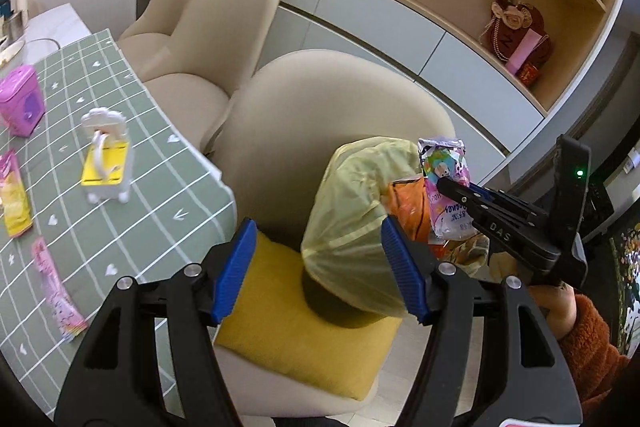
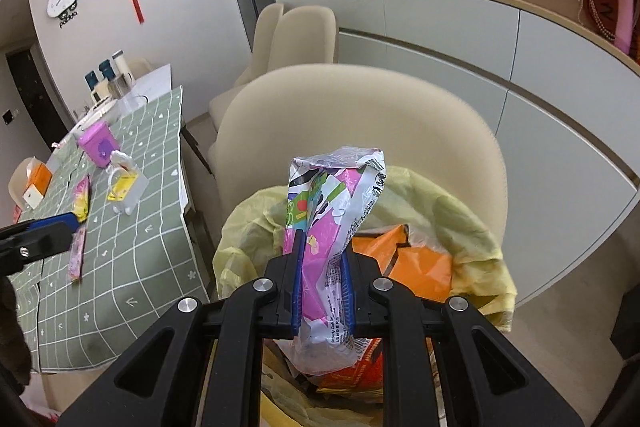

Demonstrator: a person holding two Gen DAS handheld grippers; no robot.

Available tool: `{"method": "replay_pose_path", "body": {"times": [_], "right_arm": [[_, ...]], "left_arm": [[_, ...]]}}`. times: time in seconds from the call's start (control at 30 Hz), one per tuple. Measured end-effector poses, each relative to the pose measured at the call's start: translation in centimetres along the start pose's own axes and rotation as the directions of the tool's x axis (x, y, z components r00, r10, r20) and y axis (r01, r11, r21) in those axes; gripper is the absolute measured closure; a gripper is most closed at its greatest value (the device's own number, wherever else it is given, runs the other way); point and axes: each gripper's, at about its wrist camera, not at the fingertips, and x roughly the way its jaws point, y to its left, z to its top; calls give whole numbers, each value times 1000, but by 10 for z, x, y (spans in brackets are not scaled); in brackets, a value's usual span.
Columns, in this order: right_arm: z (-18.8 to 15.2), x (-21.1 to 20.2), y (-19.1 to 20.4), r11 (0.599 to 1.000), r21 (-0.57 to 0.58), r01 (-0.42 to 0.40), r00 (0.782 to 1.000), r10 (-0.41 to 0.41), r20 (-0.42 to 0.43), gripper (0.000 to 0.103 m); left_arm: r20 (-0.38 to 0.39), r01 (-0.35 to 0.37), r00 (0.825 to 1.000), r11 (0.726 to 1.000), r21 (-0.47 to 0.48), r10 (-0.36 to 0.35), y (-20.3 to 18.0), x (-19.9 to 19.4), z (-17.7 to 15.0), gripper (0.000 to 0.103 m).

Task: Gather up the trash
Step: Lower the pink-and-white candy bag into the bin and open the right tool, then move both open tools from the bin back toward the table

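Your right gripper (image 2: 323,281) has its jaws clamped on the crumpled snack wrapper (image 2: 334,211), held upright just above the mouth of the yellow trash bag (image 2: 476,227) on the chair (image 2: 360,107). Release too far forward and the light wrapper may catch the bag's floppy rim and slide off onto the seat. Your left gripper (image 1: 320,269) hangs with jaws wide apart and empty, its right finger against the bag's side; a nudge could tip it. More wrappers (image 1: 14,195) wait on the desk (image 1: 132,163), far left.
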Motion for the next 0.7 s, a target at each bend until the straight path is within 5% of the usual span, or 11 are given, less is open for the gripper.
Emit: {"method": "replay_pose_path", "body": {"times": [0.1,0.17,0.23,0.5,0.7], "right_arm": [[-4,7,-1,1000,26,-9,1000,10,-26,85],[-8,8,-3,999,46,1,999,0,-37,60],[-13,4,-2,998,58,19,1000,-18,-23,47],[-15,-29,16,992,103,71,997,-75,30,45],[-6,-51,67,996,88,32,994,-41,105,45]], "left_arm": [[1,-4,1000,1000,-2,4,8,-9,-1,41],[3,-8,1000,1000,-6,8,16,-15,-2,41],[2,-11,1000,1000,-15,11,25,-21,-4,41],[14,-71,997,996,-57,72,84,-49,-15,41],[38,-181,981,962,-202,193,173,-82,-34,41]]}}
